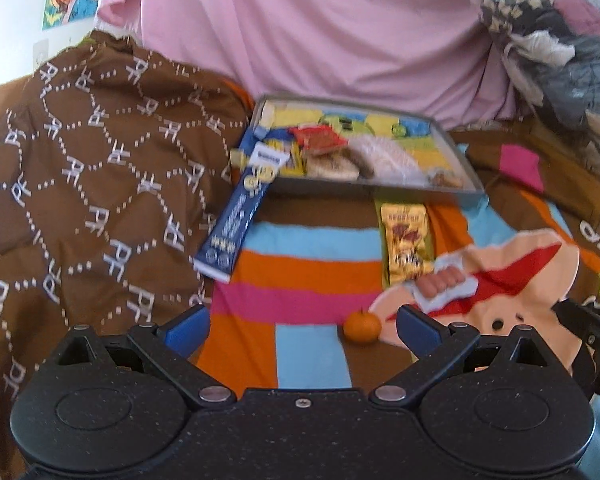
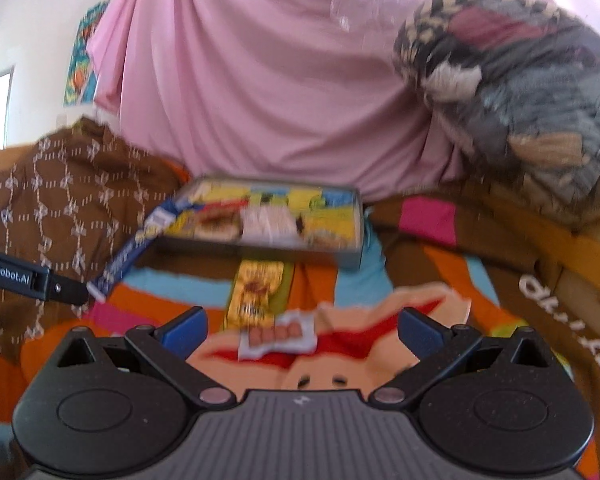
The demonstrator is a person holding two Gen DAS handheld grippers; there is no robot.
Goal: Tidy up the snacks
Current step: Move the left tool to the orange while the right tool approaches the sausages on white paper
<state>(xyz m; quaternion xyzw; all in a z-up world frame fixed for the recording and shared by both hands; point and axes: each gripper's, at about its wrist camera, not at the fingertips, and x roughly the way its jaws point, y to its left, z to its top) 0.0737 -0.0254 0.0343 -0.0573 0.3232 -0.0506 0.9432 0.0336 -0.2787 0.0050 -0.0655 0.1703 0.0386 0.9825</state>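
Left wrist view: the left gripper [image 1: 302,326] hangs low over a striped bedspread [image 1: 300,272], its blue-padded jaws spread wide apart with nothing between them. A small orange fruit [image 1: 362,326] sits on the bedspread between the fingertips but slightly ahead, touching neither. Further out, a yellow snack packet [image 1: 406,242] lies flat, and just beside its near right corner is a white sausage packet [image 1: 444,282] resting on a printed cartoon face. Beyond these stands a shallow metal tray [image 1: 470,182] with several snacks in it, among them a red packet [image 1: 320,138] and a pale packet [image 1: 384,156]. A long blue box [image 1: 236,220] leans with its upper end on the tray's left rim and its lower end on the bedspread. A brown patterned quilt [image 1: 80,184] is heaped at the left, a pink sheet [image 1: 320,32] hangs behind, and part of the right gripper [image 1: 596,340] shows at the right edge.

Right wrist view: the image is blurred. The right gripper [image 2: 302,326] also has its jaws standing wide apart and grips nothing. The sausage packet [image 2: 278,336] lies on the bedspread [image 2: 148,300] between the fingertips, touching neither pad as far as can be told. The yellow snack packet [image 2: 256,292] lies just beyond it, and the tray [image 2: 348,258] behind that, with the blue box [image 2: 128,256] propped on its left rim. A pile of clothing [image 2: 520,92] sits at the upper right.
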